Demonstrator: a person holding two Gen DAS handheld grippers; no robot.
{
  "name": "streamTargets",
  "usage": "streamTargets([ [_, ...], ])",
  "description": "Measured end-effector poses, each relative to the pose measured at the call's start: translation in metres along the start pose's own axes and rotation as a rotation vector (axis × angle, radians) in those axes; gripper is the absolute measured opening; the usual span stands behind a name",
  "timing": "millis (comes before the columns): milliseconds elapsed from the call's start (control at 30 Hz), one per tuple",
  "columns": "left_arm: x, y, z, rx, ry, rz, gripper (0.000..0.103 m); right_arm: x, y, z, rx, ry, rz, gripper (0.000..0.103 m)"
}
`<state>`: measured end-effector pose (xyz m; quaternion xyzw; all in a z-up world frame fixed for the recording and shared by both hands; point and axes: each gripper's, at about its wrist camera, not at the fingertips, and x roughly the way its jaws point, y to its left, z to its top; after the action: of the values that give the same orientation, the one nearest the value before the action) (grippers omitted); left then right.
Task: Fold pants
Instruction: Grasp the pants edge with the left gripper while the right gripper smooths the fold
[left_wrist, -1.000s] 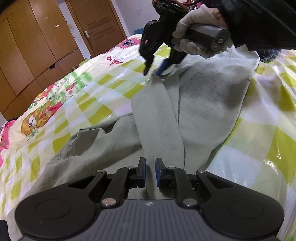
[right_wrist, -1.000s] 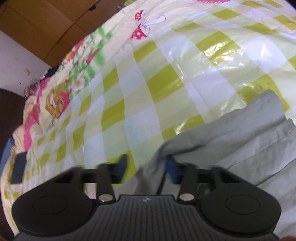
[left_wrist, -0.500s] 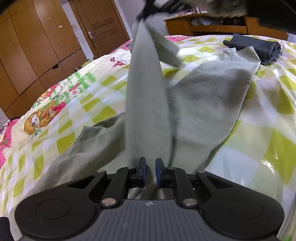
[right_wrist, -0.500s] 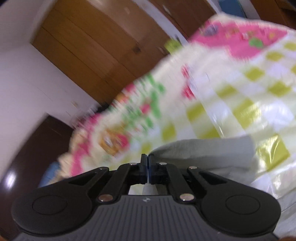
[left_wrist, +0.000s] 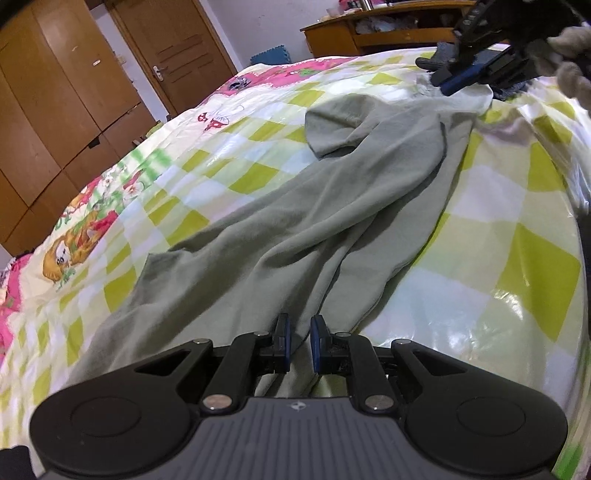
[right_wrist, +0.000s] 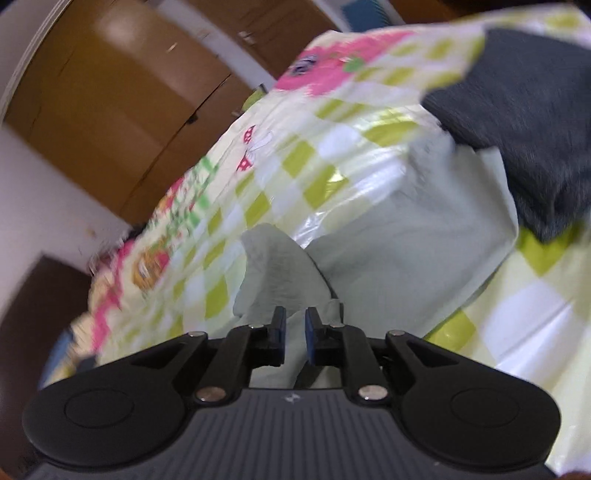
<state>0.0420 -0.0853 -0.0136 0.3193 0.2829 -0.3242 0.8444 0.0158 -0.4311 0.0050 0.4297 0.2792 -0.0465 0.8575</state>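
Pants (left_wrist: 332, 206) lie on the bed (left_wrist: 517, 258), running from bottom centre of the left wrist view up to the upper right, rumpled, with one flap doubled over near upper centre.

Left hand-held gripper (left_wrist: 298, 345): pads a narrow gap apart, cloth bunched between them; looks pinched on the near end of the pants.

Right hand-held gripper (right_wrist: 293, 339): small gap too, with a fold of pale cloth passing between the pads. From the left view it sits in the upper right (left_wrist: 458, 74) at the far end of the pants. Grip seems light, and the right view is motion-blurred, so I can't confirm how firm.

Risks, my read:
- Thin fabric on narrow pads: a sideways tug could slip one end out and the fold collapses.
- The doubled-over flap and centre creases could get locked into the fold if the cloth isn't tensioned flat first.
- A dark folded garment (right_wrist: 517, 110) touches the far end of the pants; dragging could snag or shift it.

Containers: none in view. A wardrobe (left_wrist: 55, 110) sits upper left, doors shut, contents unseen.
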Motion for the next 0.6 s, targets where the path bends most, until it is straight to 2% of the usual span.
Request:
streamTargets([
  [100, -0.003, -0.005, 0.006, 0.027, -0.002, 0.005, 0.029, 0.014, -0.002, 0.013, -0.027, -0.005, 0.035, 0.035],
  [133, -0.003, -0.007, 0.008, 0.032, -0.001, 0.006, 0.029, 0.023, -0.002, 0.018, -0.04, 0.013, 0.028, 0.045],
  [233, -0.003, -0.01, 0.016, 0.038, -0.005, 0.006, 0.029, 0.057, -0.006, 0.025, -0.02, 0.116, 0.043, 0.047],
  [300, -0.003, -0.011, 0.02, 0.035, -0.012, 0.003, 0.029, 0.073, -0.008, 0.021, 0.012, 0.18, 0.012, 0.048],
  [333, -0.002, -0.011, 0.022, 0.033, -0.014, 0.001, 0.029, 0.083, -0.01, 0.019, 0.028, 0.212, 0.025, 0.048],
  [367, -0.001, -0.011, 0.024, 0.031, -0.014, -0.003, 0.029, 0.088, -0.011, 0.017, 0.057, 0.221, 0.043, 0.046],
  [433, 0.001, -0.013, 0.026, 0.041, -0.012, -0.003, 0.029, 0.093, -0.016, 0.016, 0.153, 0.23, 0.121, 0.013],
  [467, 0.002, -0.014, 0.027, 0.047, -0.012, -0.003, 0.029, 0.091, -0.018, 0.016, 0.2, 0.217, 0.166, 0.003],
  [600, 0.002, -0.017, 0.032, 0.06, -0.03, -0.006, 0.029, 0.05, -0.012, 0.02, 0.266, 0.081, 0.329, 0.002],
])
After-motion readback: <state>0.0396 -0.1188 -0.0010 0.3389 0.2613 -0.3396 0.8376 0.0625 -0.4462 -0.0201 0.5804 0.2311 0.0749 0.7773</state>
